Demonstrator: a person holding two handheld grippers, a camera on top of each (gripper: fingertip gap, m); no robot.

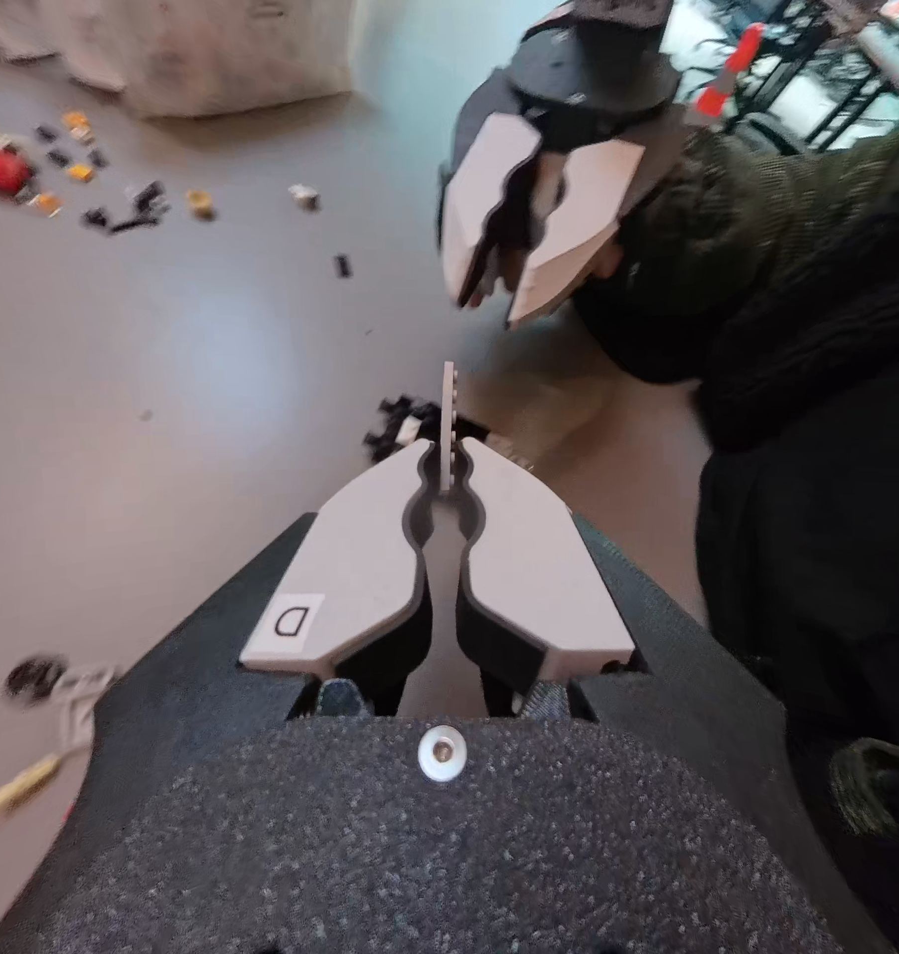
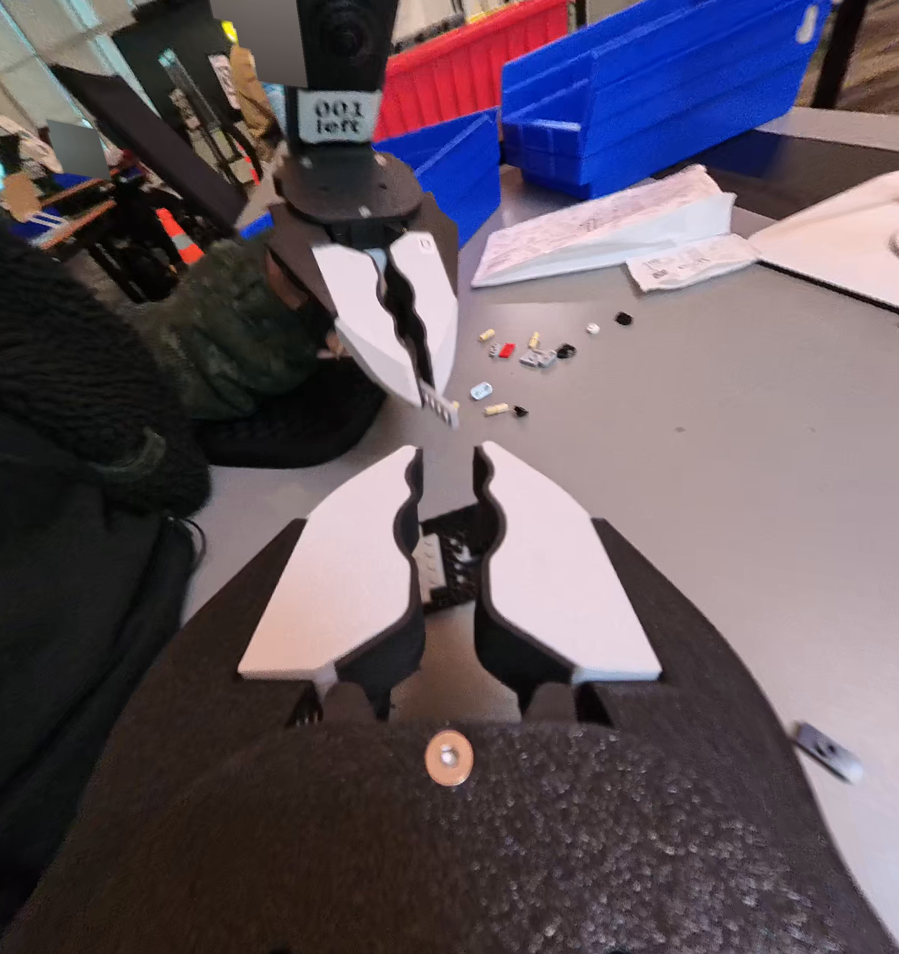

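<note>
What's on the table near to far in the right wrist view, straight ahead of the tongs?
Black studded brick assembly → thin grey studded plate held by left tongs → red flat tile → blue plastic bins.

We saw the grey table [image 1: 127, 361] from two wrist cameras, each looking forward along its own fingers from close above. The views faced each other: the left gripper [image 2: 432, 397] appeared far in the right view, the right gripper [image 1: 494, 304] far in the left.
</note>
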